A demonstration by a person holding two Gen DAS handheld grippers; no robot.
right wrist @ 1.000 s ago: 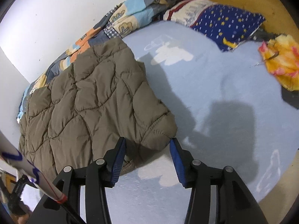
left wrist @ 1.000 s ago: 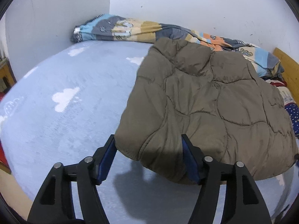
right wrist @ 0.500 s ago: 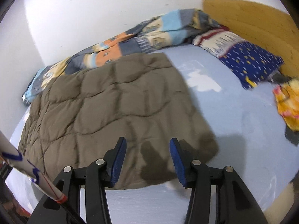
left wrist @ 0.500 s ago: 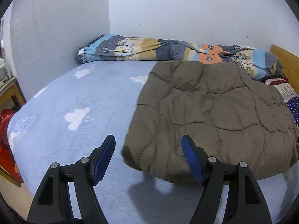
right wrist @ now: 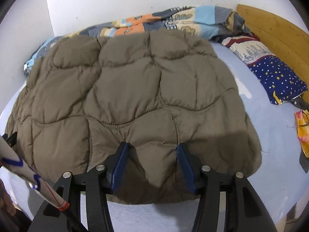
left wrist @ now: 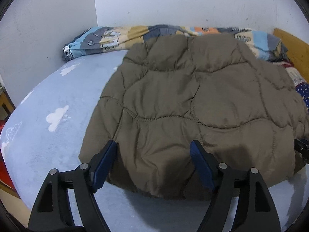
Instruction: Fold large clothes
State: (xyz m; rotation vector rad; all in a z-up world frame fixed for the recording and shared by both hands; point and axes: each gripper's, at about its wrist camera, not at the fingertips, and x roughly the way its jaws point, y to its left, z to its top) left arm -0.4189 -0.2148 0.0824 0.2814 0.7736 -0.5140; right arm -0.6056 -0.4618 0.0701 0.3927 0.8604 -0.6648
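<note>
A large olive-brown quilted jacket (left wrist: 193, 100) lies spread flat on the light blue bed; it also shows in the right wrist view (right wrist: 131, 89). My left gripper (left wrist: 154, 154) is open, its blue pads either side of the jacket's near left hem. My right gripper (right wrist: 151, 154) is open, its pads either side of the near hem toward the right corner. Neither is closed on the fabric. The right gripper's tip (left wrist: 303, 148) shows at the far right of the left wrist view.
A rolled patterned blanket (left wrist: 108, 38) lies along the back wall. A star-print pillow (right wrist: 276, 79) and a wooden headboard (right wrist: 274, 32) are at the right. A yellow-orange cloth (right wrist: 303, 129) lies at the right edge. The blue cloud-print sheet (left wrist: 48, 106) extends left.
Both grippers have moved forward and down to the jacket's near hem, which now lies between their open pads. The right gripper swung left from the right corner. The jacket has not moved.
</note>
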